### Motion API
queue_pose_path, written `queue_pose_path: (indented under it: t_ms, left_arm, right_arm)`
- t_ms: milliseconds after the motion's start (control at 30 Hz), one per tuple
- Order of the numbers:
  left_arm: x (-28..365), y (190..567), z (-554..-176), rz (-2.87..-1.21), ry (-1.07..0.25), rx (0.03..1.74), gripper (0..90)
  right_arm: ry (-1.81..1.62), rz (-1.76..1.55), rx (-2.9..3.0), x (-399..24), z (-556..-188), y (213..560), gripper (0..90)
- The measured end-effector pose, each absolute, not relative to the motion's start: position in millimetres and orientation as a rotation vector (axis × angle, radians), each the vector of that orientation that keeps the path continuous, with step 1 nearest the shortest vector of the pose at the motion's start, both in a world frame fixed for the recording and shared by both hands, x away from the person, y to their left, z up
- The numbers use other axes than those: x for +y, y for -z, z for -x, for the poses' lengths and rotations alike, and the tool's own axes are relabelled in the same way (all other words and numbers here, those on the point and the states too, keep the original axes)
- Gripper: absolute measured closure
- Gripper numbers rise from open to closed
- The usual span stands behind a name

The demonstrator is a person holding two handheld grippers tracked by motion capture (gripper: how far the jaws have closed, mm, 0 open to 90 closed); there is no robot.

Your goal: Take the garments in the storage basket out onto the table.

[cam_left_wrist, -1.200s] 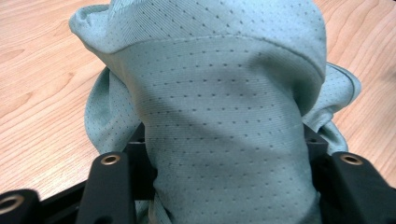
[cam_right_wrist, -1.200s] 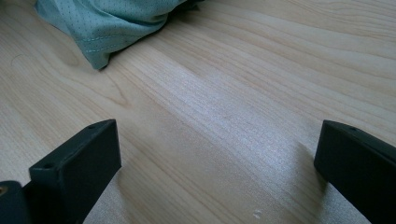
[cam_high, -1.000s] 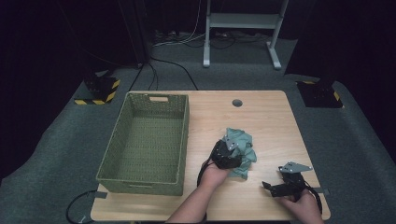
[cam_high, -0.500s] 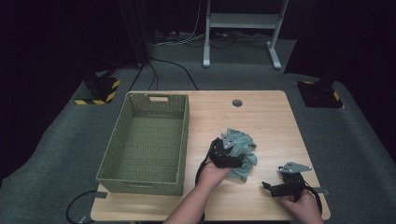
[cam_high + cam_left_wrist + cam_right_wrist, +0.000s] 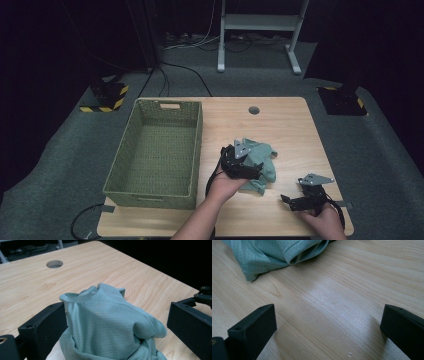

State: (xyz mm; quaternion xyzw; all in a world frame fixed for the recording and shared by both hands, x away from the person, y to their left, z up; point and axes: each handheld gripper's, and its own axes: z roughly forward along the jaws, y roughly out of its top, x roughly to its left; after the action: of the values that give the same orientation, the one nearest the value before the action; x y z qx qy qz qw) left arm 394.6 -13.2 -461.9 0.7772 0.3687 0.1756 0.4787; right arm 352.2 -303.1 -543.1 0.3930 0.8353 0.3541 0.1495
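Observation:
A crumpled pale-green mesh cloth [image 5: 264, 163] lies on the wooden table [image 5: 280, 125], right of centre. My left gripper [image 5: 249, 170] hovers over its near left side. In the left gripper view the cloth [image 5: 107, 322] bulges up between the jaws of the left gripper [image 5: 117, 325], which have just been opening. They stand wide: the cloth brushes the left one and is clear of the right one. My right gripper [image 5: 294, 200] rests near the table's front right, open, with bare wood between its jaws [image 5: 329, 322]. The cloth's edge [image 5: 269, 252] lies beyond it.
A green woven basket [image 5: 197, 145] with nothing visible inside stands on the left half of the table, close to the cloth. A round cable hole [image 5: 254, 110] sits near the far edge. Bare wood lies beyond and right of the cloth.
My left gripper has opened its jaws and lifted slightly off the cloth, which stays bunched on the table. The right gripper has not moved.

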Motion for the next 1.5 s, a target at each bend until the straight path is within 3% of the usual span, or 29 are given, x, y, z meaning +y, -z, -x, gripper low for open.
queue_pose_path:
  t_ms: [800, 1500]
  left_arm:
    - [21.7, 471.5, -355.4, -1.866, -0.47, 0.9, 2.3]
    - [32.1, 535.3, -319.3, -2.026, -0.459, 0.896, 0.3]
  right_arm:
    - [-1.014, -1.128, 2.4, -302.9, -352.1, 543.2, 0.3]
    - [-1.009, -1.127, 2.399, -302.3, -351.9, 543.3, 0.2]
